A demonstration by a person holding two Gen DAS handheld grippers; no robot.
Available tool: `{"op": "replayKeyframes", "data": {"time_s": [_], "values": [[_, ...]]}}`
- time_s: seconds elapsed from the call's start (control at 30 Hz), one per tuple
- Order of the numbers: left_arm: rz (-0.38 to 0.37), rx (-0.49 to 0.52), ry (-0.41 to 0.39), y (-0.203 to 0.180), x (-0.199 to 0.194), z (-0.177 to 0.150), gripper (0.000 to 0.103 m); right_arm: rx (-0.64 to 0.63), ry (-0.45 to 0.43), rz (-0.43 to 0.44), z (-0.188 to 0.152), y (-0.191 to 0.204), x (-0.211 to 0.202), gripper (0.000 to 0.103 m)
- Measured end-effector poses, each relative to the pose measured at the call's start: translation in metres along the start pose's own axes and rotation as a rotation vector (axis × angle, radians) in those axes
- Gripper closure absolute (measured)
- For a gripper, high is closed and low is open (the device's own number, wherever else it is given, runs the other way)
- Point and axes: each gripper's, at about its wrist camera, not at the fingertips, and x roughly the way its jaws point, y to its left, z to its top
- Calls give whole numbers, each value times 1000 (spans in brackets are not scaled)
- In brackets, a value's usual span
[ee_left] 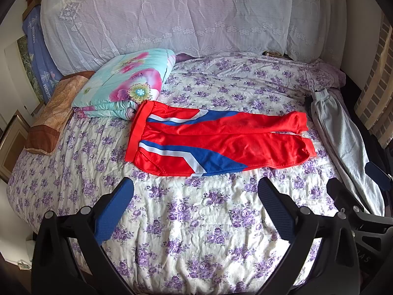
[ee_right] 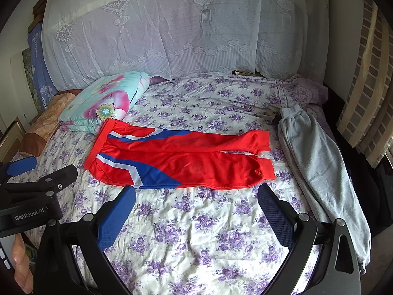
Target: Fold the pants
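Red pants (ee_left: 221,142) with blue and white stripes lie flat across the bed, waistband to the left, leg cuffs to the right. They also show in the right wrist view (ee_right: 186,162). My left gripper (ee_left: 196,191) is open and empty, hovering just in front of the pants' near edge. My right gripper (ee_right: 196,196) is open and empty, also just short of the near edge. The right gripper appears at the right edge of the left wrist view (ee_left: 353,179), and the left gripper at the left edge of the right wrist view (ee_right: 44,169).
Grey pants (ee_right: 319,167) lie along the bed's right side. A folded floral quilt (ee_left: 125,83) and a brown pillow (ee_left: 51,120) sit at the back left. The floral bedsheet (ee_left: 196,233) covers the bed. A lace-covered headboard (ee_left: 172,14) stands behind.
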Motion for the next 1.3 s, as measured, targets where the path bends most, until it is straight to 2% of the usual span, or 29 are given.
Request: {"op": "replayKeyframes", "data": {"time_s": [1.3], "values": [[-3,-3,1,-1,0,1,5,1,0,1,-1,7,-2,3]]}}
